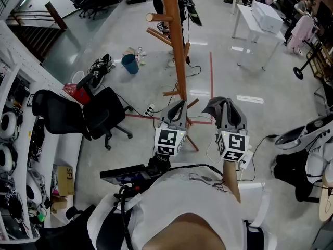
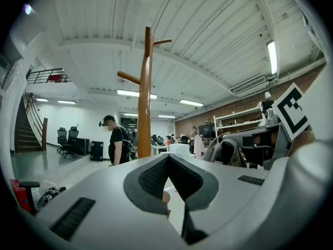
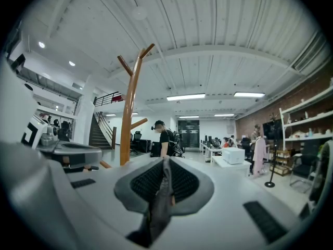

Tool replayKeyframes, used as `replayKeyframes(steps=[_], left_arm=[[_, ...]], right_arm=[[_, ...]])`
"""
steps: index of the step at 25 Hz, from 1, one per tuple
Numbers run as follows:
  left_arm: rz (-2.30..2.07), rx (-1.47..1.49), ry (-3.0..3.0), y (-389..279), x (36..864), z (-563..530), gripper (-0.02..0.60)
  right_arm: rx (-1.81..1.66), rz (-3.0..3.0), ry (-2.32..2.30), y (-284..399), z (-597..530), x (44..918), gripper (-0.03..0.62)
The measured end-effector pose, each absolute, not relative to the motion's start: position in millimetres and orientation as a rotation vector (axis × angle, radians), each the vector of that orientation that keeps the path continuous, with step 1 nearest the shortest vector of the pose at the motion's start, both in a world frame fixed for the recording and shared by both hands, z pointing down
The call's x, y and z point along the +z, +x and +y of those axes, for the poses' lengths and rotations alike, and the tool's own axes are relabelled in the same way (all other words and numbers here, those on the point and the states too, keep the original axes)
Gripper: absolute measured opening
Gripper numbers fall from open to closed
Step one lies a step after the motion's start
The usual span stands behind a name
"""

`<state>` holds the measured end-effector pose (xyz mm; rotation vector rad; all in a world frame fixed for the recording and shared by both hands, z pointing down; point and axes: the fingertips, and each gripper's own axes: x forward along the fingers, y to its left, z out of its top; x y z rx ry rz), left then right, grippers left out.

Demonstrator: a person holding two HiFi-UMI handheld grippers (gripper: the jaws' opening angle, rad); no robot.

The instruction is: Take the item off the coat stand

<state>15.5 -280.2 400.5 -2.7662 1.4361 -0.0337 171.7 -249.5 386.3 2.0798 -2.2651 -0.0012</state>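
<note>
Between right tool point(image 3: 165, 165) jaws: grey cloth point(image 3: 157, 210), pinched.

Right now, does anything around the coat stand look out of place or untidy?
Yes. Small pale scraps lie on the floor beside the blue bucket, not in it. A white power strip with loose cables sprawls near the feet of the coat stand.

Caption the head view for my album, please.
The right gripper holds a grey cloth near the wooden coat stand.
</note>
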Motion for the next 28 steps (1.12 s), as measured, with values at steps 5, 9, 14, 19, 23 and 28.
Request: replayKeyframes(steps=[5,9,14,19,23,28], left_arm=[[1.441,-0.035,-2.763,14.4,397.7,-281.5,0.005],[1.444,-0.037,-2.762,14.9,399.4,-280.7,0.005],[1.454,-0.032,-2.755,12.2,396.2,-281.0,0.005],[1.456,-0.033,-2.757,10.7,396.7,-281.5,0.005],[1.458,-0.037,-2.761,10.4,399.2,-280.1,0.005],[1.455,-0.041,-2.767,11.5,399.6,-279.9,0.005]], right_arm=[[-0.002,-2.272,2.069,169.9,-252.1,385.2,0.038],[0.003,-2.278,2.064,169.6,-252.4,387.3,0.038],[0.006,-2.272,2.064,169.8,-253.4,386.5,0.038],[0.002,-2.278,2.056,166.7,-254.5,387.0,0.038],[0.007,-2.279,2.052,165.9,-253.0,389.1,0.038],[0.009,-2.281,2.045,165.5,-252.9,388.6,0.038]])
